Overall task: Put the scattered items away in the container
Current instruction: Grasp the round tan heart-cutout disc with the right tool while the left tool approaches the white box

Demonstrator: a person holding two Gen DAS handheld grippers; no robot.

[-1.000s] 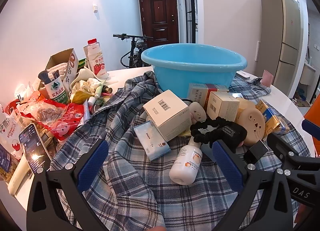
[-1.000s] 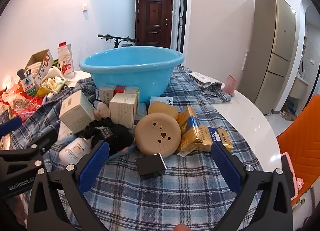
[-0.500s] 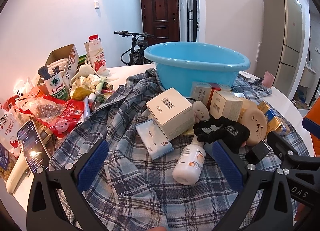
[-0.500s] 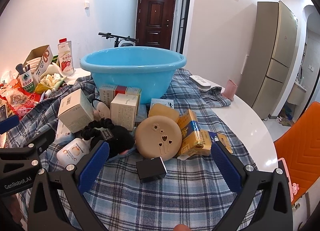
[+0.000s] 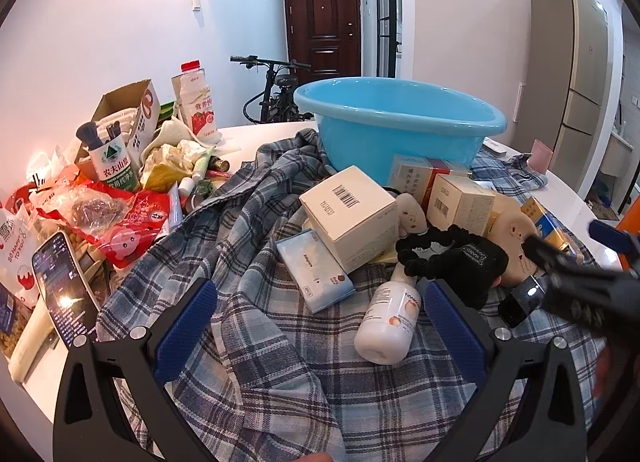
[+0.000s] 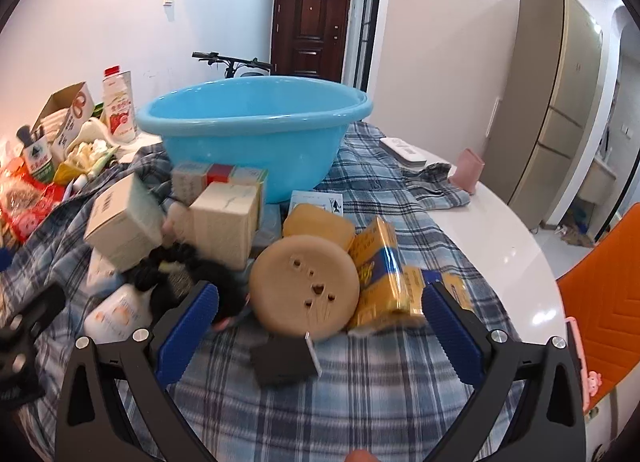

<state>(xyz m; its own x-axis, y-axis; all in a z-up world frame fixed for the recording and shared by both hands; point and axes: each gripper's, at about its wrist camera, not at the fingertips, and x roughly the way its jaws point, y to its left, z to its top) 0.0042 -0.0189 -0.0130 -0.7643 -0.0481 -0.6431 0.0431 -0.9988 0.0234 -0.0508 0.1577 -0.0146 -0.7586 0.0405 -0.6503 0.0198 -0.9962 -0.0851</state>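
A light blue basin (image 5: 400,121) (image 6: 256,129) stands at the back of a plaid cloth (image 5: 248,229). In front of it lie a white barcoded box (image 5: 352,213), a tissue pack (image 5: 316,270), a white bottle (image 5: 390,318) on its side, a black scrunchie and glove (image 5: 452,258), cream boxes (image 6: 224,225), a round tan disc (image 6: 306,286), yellow packets (image 6: 384,270) and a small black box (image 6: 284,358). My left gripper (image 5: 320,326) is open just before the tissue pack and bottle. My right gripper (image 6: 316,334) is open around the black box and disc.
Clutter fills the table's left side: a milk carton (image 5: 196,105), a cardboard box (image 5: 128,113), red snack bags (image 5: 104,213), a lit phone (image 5: 64,290). A pink cup (image 6: 466,171) and remote (image 6: 402,149) sit at back right. An orange chair (image 6: 604,302) stands beyond the table edge.
Both grippers have moved forward toward the pile. The right one moved faster and now has the black box and tan disc between its fingers, blurring its view. Nothing was taken hold of.
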